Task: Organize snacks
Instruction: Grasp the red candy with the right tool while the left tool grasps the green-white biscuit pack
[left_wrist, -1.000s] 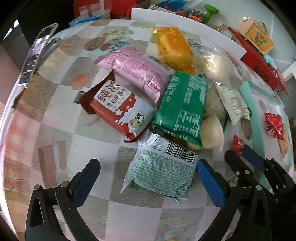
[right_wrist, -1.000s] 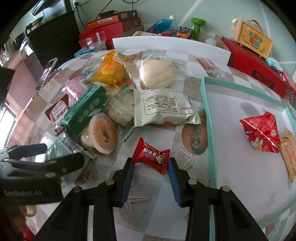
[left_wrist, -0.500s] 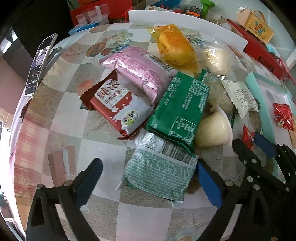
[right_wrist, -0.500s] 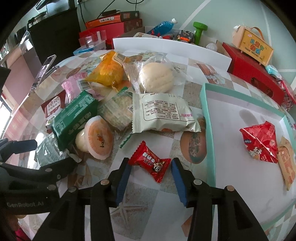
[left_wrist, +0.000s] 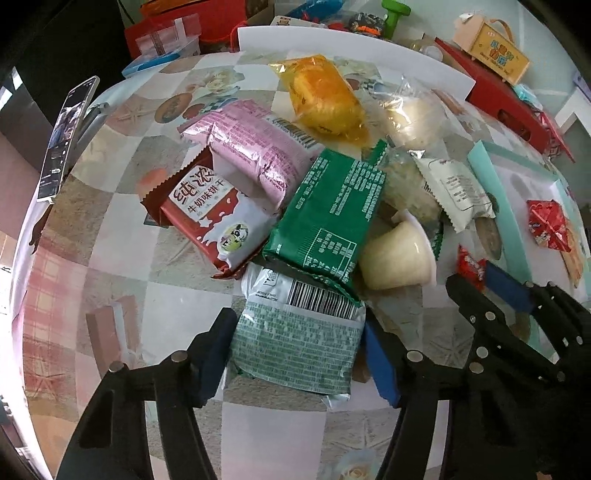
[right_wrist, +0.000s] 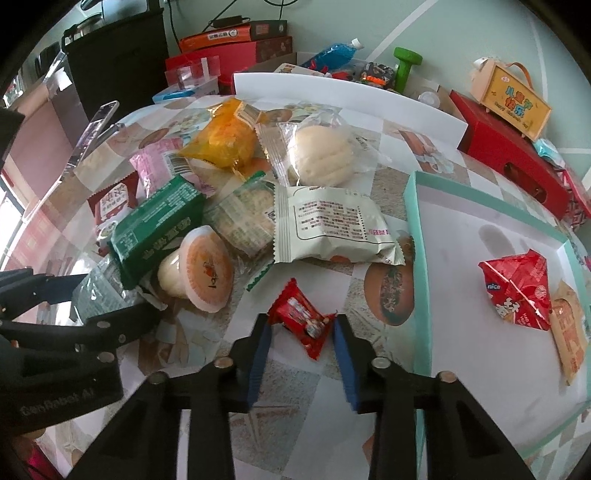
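Observation:
A pale green-and-white snack packet (left_wrist: 295, 343) with a barcode lies flat on the checked tablecloth. My left gripper (left_wrist: 297, 343) straddles it, jaws closing, and both blue pads touch its sides. A small red candy (right_wrist: 303, 321) sits tilted between the closing jaws of my right gripper (right_wrist: 301, 332), its ends against both pads. The teal-rimmed tray (right_wrist: 417, 258) stands just right of that candy and holds a red triangular packet (right_wrist: 517, 291) and an orange packet (right_wrist: 569, 332).
Behind the grippers is a heap of snacks: dark green pack (left_wrist: 328, 218), red milk-biscuit pack (left_wrist: 214, 218), pink pack (left_wrist: 255, 144), orange cake (left_wrist: 321, 96), jelly cup (right_wrist: 199, 273), white pack (right_wrist: 328, 225), bun (right_wrist: 321, 151). A phone (left_wrist: 62, 140) leans at the left edge; red boxes (right_wrist: 513, 151) stand behind.
Both grippers have narrowed, the left one from wide open onto the pale green packet's sides. The red candy has turned and tilted between the right pads.

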